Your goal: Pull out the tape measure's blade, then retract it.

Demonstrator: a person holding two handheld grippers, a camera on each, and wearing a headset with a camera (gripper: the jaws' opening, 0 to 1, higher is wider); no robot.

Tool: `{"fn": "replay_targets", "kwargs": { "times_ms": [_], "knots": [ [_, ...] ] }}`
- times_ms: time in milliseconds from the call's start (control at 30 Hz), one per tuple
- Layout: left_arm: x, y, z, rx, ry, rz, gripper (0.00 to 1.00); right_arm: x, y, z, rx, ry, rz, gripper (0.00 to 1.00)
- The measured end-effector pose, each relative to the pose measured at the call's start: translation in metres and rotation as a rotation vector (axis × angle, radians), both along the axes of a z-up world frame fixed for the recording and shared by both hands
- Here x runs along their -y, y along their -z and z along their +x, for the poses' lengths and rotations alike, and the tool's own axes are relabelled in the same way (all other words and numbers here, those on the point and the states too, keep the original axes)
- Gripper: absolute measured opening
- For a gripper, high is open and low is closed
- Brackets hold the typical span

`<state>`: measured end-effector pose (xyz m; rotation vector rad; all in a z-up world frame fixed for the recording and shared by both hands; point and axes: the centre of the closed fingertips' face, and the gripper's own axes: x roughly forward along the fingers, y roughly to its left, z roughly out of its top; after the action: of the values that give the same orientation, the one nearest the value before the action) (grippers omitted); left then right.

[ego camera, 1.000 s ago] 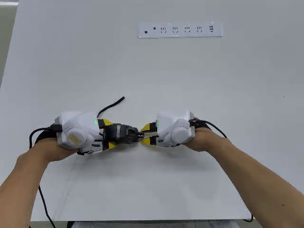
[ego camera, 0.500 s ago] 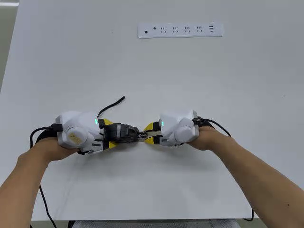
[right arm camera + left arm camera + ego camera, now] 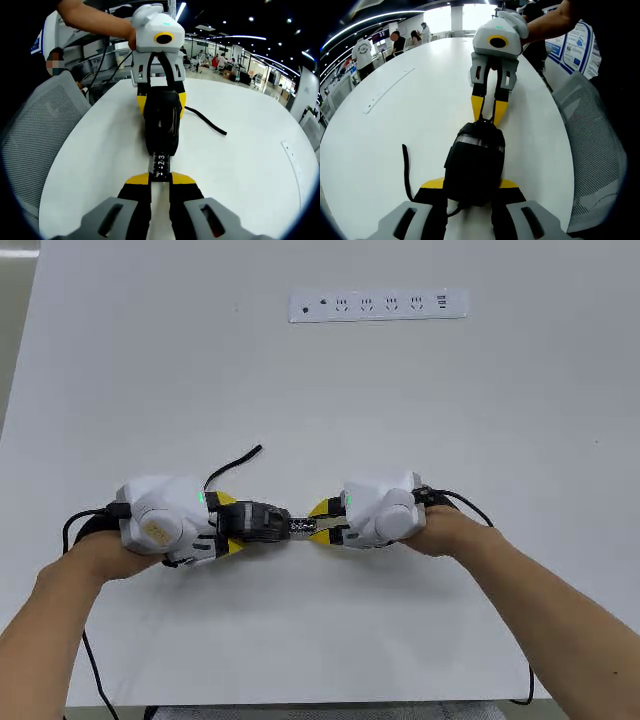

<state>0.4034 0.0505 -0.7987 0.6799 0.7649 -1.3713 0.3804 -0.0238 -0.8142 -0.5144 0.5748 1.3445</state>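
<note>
Gripping the black tape measure [image 3: 255, 521] by its two flat sides, the left gripper [image 3: 230, 522] holds the case between its yellow-tipped jaws, which stand only as far apart as the case is thick. In the left gripper view the case [image 3: 474, 162] sits deep between those jaws, resting on the white table [image 3: 300, 390].

Directly ahead of it, nose to nose, the right gripper [image 3: 320, 523] has its jaws drawn almost together on the free end of the blade [image 3: 302, 526]. The right gripper view shows a short stretch of blade [image 3: 161, 162], printed with the figures 2 and 3, running from the mouth of the case [image 3: 161, 117] straight back to the pinch of the right gripper [image 3: 161, 179]. The two claws lie near each other, with only that short length of blade between case and right jaw tips.

A black wrist strap [image 3: 232, 464] trails from the case across the table, away to the far side of the left gripper. Well beyond both claws, a white power strip [image 3: 378, 304] lies flat on the tabletop.
</note>
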Motion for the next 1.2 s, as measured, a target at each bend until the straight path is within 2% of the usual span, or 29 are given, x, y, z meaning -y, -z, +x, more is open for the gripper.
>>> {"fn": "replay_targets", "kwargs": {
  "times_ms": [1200],
  "knots": [
    [0.000,0.001,0.001,0.001,0.001,0.004,0.31,0.035,-0.002,-0.009,0.017,-0.025,-0.023,0.11]
  ]
}}
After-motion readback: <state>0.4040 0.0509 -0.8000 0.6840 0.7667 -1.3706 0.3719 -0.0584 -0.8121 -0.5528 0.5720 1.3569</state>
